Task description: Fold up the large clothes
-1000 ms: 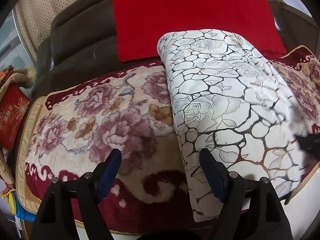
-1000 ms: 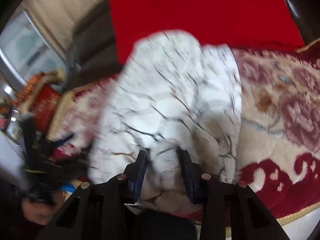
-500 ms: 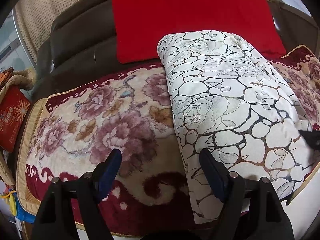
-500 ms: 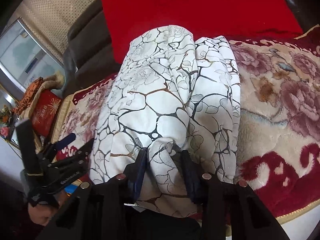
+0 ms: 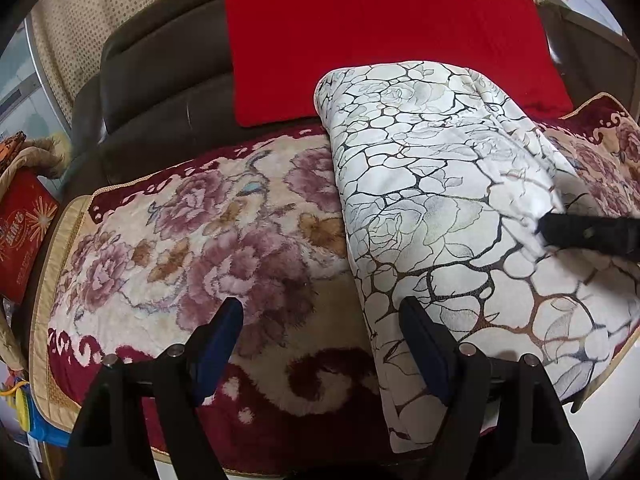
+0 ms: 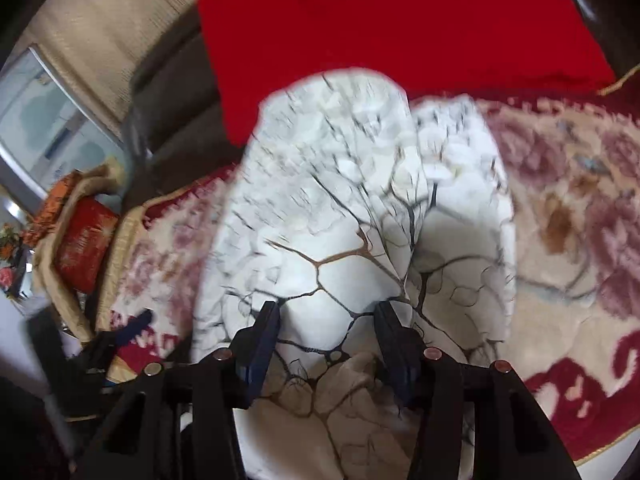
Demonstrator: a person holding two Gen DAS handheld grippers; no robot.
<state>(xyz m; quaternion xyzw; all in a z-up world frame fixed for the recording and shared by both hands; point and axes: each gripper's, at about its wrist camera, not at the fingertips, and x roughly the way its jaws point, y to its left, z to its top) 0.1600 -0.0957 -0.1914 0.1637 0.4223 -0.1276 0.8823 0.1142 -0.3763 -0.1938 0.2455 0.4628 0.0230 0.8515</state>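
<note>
A white garment (image 5: 440, 208) with a dark crackle and rose print lies folded lengthwise on the floral sofa cover (image 5: 192, 240). My left gripper (image 5: 324, 344) is open and empty, its right finger at the garment's near left edge. My right gripper (image 6: 326, 312) grips a raised fold of the same garment (image 6: 332, 280) and lifts it; this view is blurred. The right gripper's black finger (image 5: 588, 234) shows in the left wrist view at the garment's right side. The left gripper (image 6: 120, 336) shows at the lower left of the right wrist view.
A red cushion (image 5: 380, 28) leans on the dark brown sofa back (image 5: 160, 64) behind the garment. A basket with a red box (image 5: 24, 232) stands past the sofa's left end. The sofa's front edge (image 5: 608, 372) runs just below the garment.
My right gripper has lifted its fold of the garment up and over toward the left, raising the cloth's right side. The left gripper has stayed still and open.
</note>
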